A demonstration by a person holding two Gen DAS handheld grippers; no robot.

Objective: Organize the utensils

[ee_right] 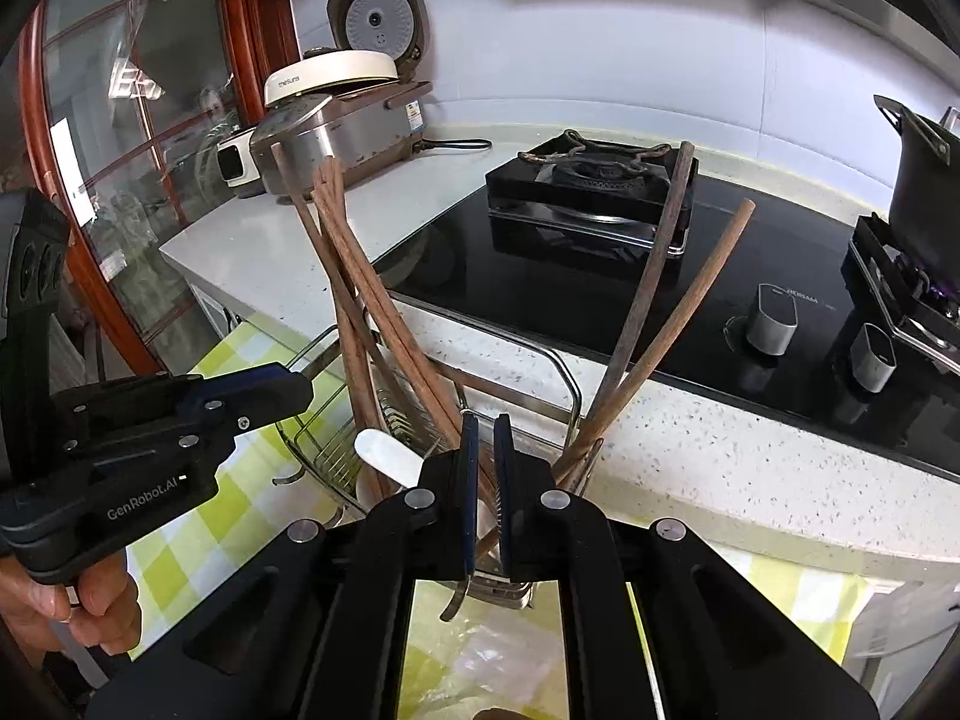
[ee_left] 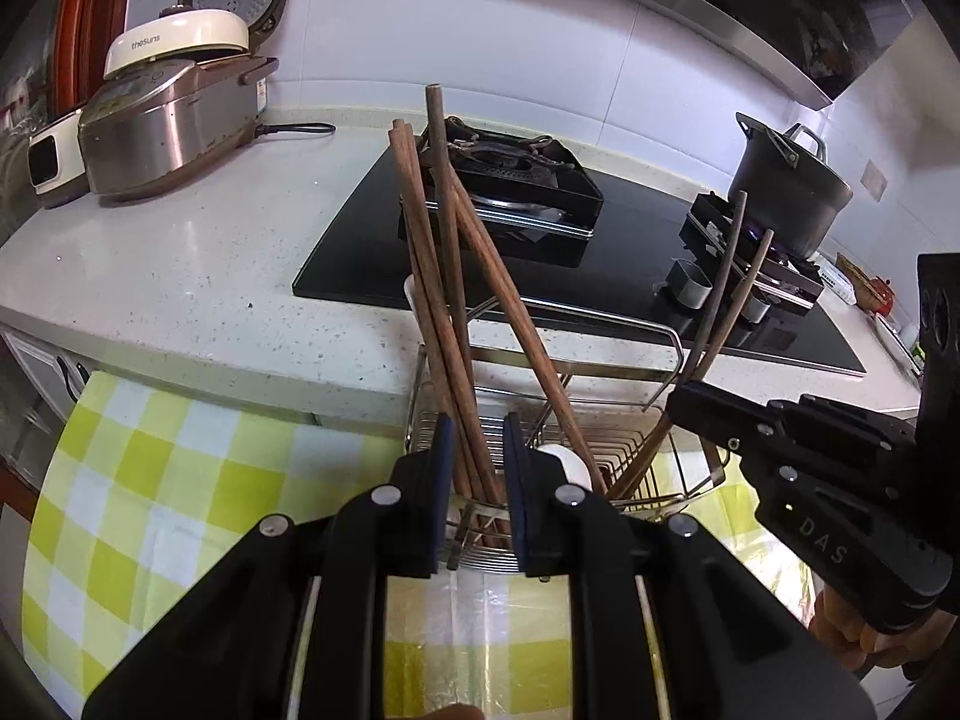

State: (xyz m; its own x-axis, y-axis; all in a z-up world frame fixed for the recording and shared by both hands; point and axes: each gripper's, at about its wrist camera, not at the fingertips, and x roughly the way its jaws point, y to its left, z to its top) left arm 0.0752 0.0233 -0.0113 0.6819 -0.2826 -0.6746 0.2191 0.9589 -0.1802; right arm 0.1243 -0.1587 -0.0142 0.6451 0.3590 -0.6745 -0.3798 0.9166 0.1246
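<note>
Chopsticks [ee_left: 444, 300]: brown wood, standing in a wire rack [ee_left: 606, 360] on the checked cloth [ee_left: 156, 480], just before the stone counter [ee_left: 198, 276].

Count, as I read it: about five sticks leaning in the left compartment, two [ee_right: 654, 324] in the right; crossings make the left count uncertain. One white spoon [ee_right: 387, 456] lies low in the rack.

Left gripper [ee_left: 477, 438]: my jaws stand parted on either side of the left bundle's lower shafts; contact not evident.

Right gripper [ee_right: 486, 438]: jaws nearly together, a narrow gap showing. I cannot tell whether they pinch a stick base or nothing.

Step in hand, my judgement: sorting sticks between compartments. To do it well I would close on one stick only, low on the shaft, lift straight up until the tip passes the rack's rail, and keep the two claws from crossing.

Elsewhere: one rice cooker [ee_left: 174, 114], two burners, one pot [ee_left: 786, 192], two knobs [ee_right: 774, 324].
</note>
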